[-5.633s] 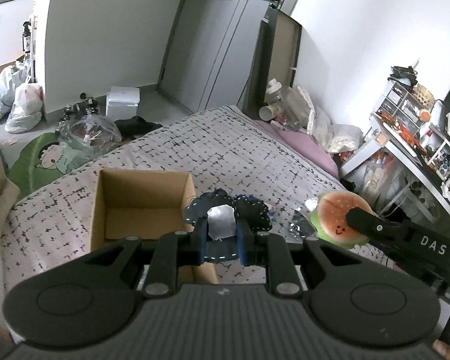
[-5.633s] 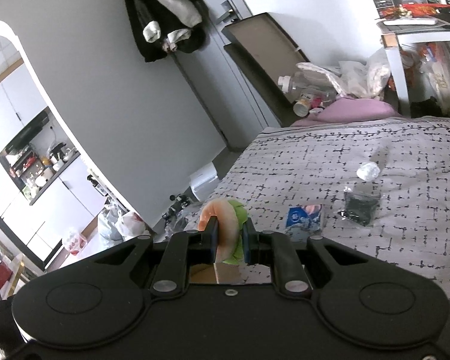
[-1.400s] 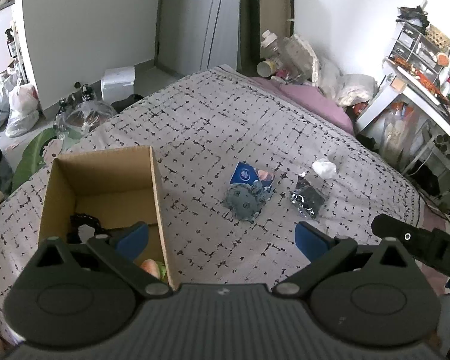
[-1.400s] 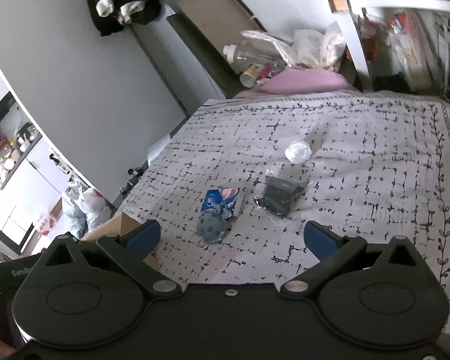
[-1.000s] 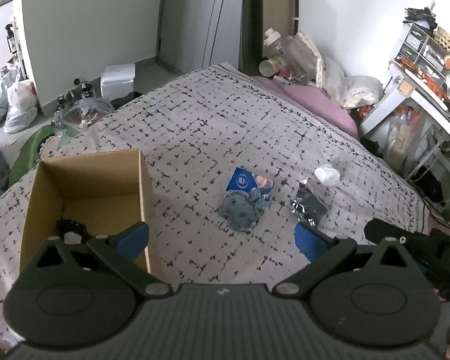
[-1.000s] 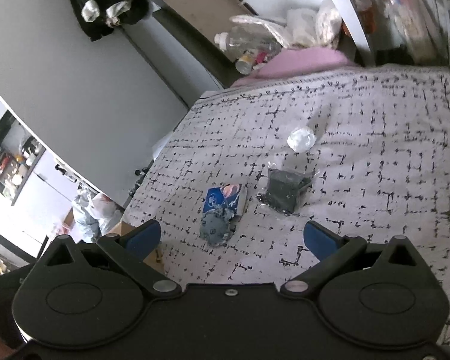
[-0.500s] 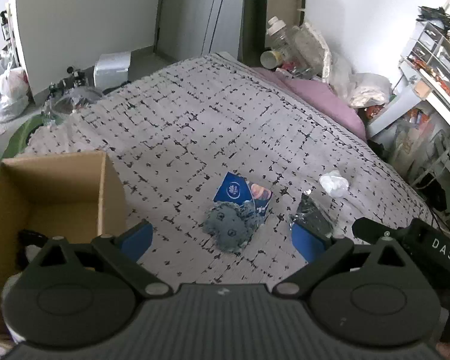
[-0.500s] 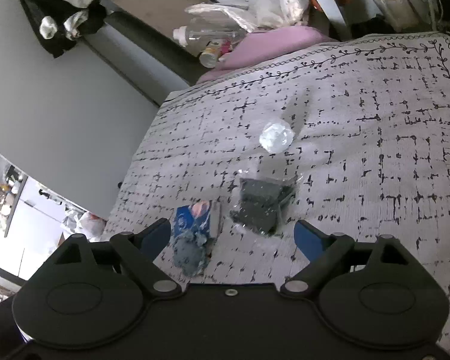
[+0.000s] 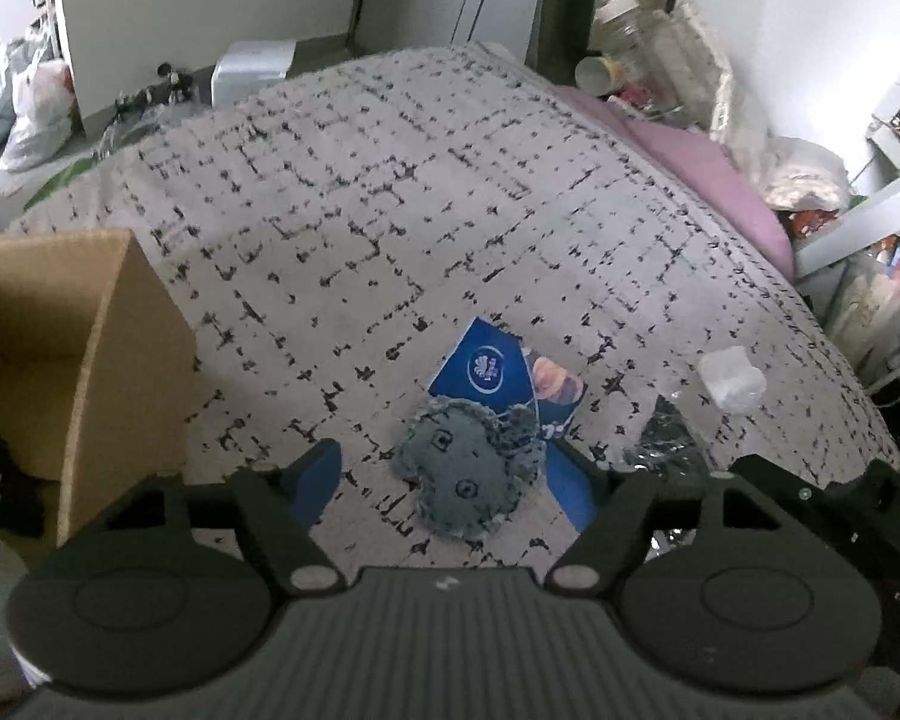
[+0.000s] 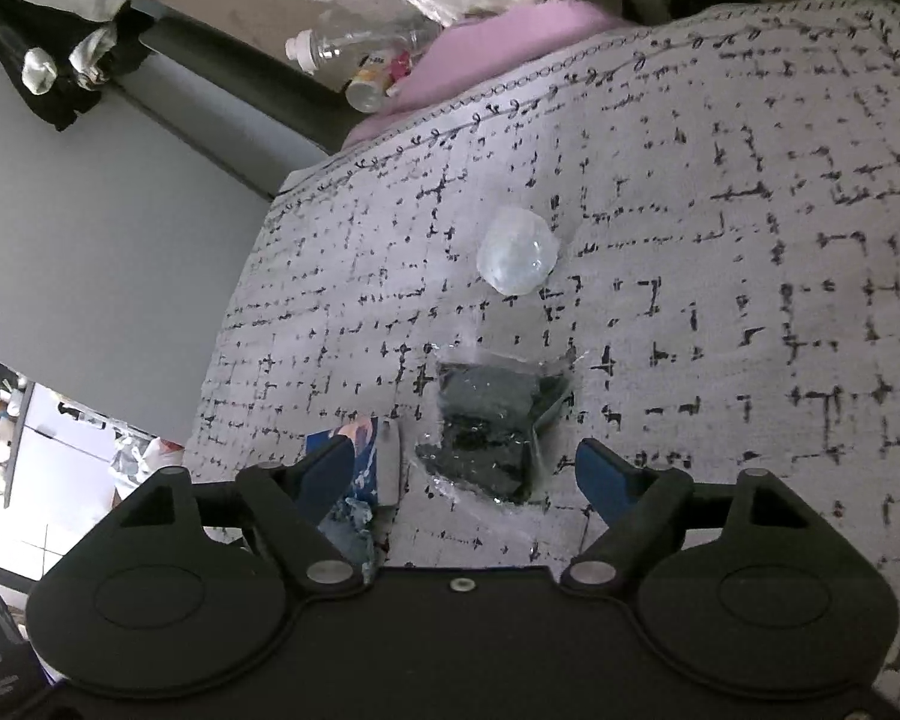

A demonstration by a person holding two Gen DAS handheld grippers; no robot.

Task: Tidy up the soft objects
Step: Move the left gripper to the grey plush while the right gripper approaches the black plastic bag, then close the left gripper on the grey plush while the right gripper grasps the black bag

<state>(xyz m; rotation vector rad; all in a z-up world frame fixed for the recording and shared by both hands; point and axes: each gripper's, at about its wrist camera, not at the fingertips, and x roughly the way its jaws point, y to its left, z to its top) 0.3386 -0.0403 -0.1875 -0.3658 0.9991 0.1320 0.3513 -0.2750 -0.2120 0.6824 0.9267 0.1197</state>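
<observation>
A frayed grey-blue denim soft toy (image 9: 471, 471) lies on the patterned bed cover, partly on a blue tissue pack (image 9: 501, 369). My left gripper (image 9: 447, 489) hangs just above the toy with the toy between its blue pads; its jaws are closing and the pads stand apart from it. A clear bag holding dark fabric (image 10: 492, 429) lies in front of my right gripper (image 10: 471, 471), between its pads; these jaws are closing too, with no contact. A crumpled clear wad (image 10: 516, 258) sits beyond the bag. The cardboard box (image 9: 84, 354) stands at the left.
The bed cover (image 9: 360, 210) stretches far ahead. A pink pillow (image 9: 708, 174) and plastic bottles (image 10: 360, 42) line the far edge. White bags (image 9: 33, 108) and a white box (image 9: 252, 69) sit on the floor beyond the bed. A desk (image 9: 894, 204) stands at right.
Both grippers dropped their earlier items in the box, then came down and forward over the bed. The toy and the bag now lie between narrowing jaws.
</observation>
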